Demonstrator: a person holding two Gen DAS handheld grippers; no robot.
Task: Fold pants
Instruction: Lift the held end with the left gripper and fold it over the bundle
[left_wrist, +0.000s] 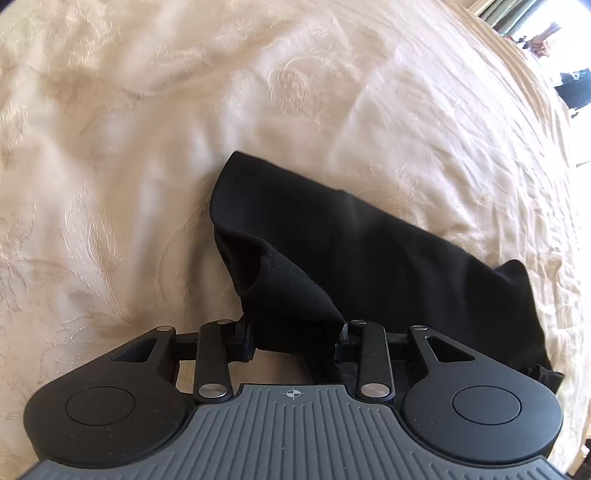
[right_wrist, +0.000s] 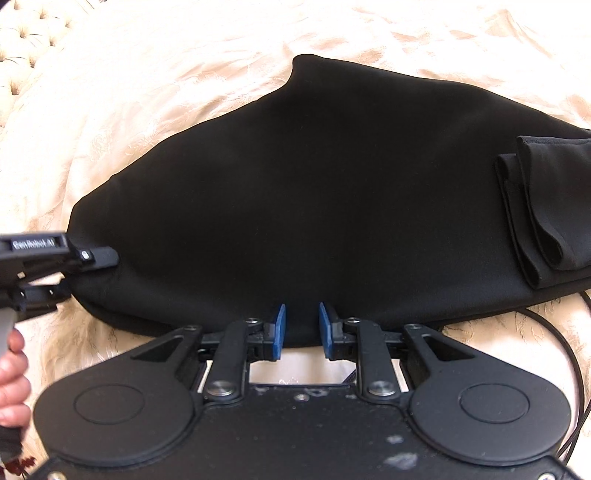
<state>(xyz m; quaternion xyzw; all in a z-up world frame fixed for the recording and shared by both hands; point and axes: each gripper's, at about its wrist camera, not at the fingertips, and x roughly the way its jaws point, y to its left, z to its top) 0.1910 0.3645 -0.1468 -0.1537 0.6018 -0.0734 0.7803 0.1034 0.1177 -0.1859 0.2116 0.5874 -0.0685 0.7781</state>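
Black pants lie folded in a wide mound on a cream patterned bedspread. Their leg ends are layered on top at the right. My right gripper is at the near edge, its blue pads closed on a pinch of the black cloth. In the left wrist view the pants stretch away to the right. My left gripper is shut on a bunched fold of them that rises tented to the fingers. The left gripper also shows at the pants' left end in the right wrist view.
A person's hand holds the left tool's handle. A black cable loops on the bed at the right. A tufted headboard is at the top left. The bed's edge and a bright room lie at the far right.
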